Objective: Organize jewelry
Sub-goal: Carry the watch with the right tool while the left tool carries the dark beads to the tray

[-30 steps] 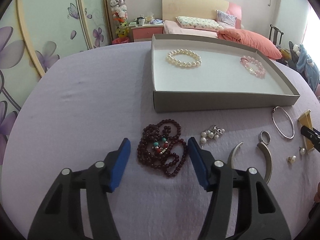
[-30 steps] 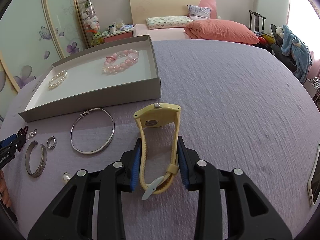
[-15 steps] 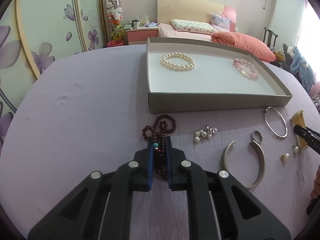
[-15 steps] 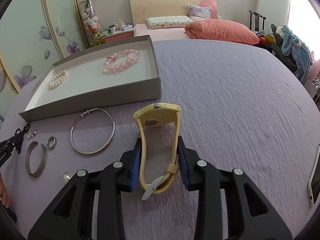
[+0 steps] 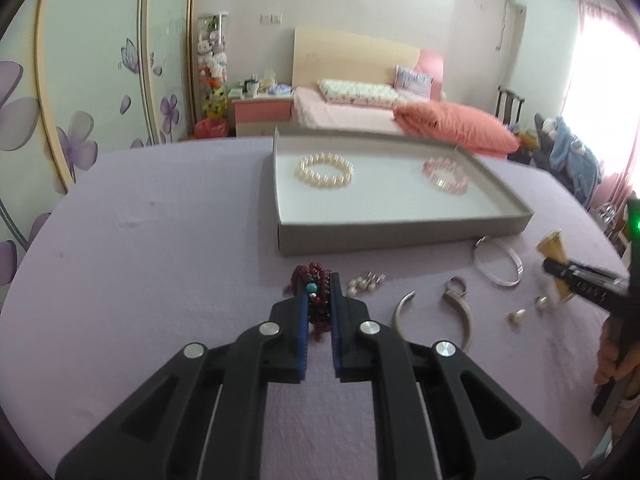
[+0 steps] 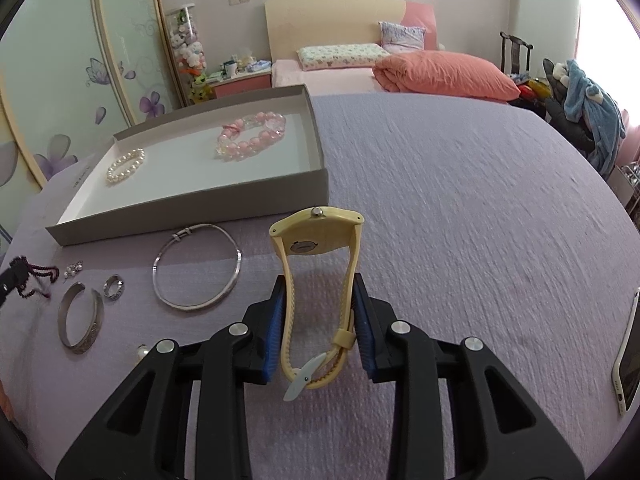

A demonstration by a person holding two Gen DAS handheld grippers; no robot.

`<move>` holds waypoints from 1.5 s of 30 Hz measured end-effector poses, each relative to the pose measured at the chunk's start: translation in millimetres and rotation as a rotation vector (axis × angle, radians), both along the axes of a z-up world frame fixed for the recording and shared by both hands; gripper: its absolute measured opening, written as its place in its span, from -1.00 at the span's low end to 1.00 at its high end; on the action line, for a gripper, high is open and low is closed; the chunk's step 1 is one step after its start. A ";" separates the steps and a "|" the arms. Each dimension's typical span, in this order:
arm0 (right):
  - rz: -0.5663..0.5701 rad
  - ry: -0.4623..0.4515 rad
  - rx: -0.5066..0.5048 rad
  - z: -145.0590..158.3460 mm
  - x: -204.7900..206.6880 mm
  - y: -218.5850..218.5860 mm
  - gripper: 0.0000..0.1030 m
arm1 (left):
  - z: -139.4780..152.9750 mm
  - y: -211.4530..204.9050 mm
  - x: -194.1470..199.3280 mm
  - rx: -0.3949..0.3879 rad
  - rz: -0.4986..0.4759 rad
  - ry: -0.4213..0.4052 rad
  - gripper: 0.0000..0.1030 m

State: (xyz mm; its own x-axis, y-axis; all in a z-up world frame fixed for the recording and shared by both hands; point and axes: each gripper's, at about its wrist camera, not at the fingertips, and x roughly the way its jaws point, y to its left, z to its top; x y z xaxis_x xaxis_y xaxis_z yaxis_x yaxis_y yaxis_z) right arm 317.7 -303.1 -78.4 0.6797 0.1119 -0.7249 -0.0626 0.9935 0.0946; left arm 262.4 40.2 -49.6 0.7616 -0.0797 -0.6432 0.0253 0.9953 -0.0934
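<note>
left gripper is clamped tight on the dark red bead necklace, loose loops dangling over the lilac tablecloth, just short of the grey tray. right gripper pinches the yellow watch by its strap, face end sticking out ahead. in the tray sit a pearl bracelet and a pink bead bracelet. silver bangle, cuff, ring and pearl earrings lie on the cloth.

I see a bed with a wooden headboard, floral wardrobe doors, and a bright window at right.
</note>
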 end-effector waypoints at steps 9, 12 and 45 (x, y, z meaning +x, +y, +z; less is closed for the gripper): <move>0.040 -0.146 0.021 37.2 -14.9 11.1 -0.37 | 40.3 -9.9 -18.8 -0.030 -0.037 -0.123 -0.82; 0.051 -0.214 0.021 53.2 -20.2 15.2 -0.37 | 53.7 -13.5 -19.0 -0.039 -0.038 -0.162 -0.82; 0.039 -0.229 0.121 57.0 125.7 70.4 -0.37 | 65.7 -36.0 153.0 -0.071 -0.002 -0.210 -0.82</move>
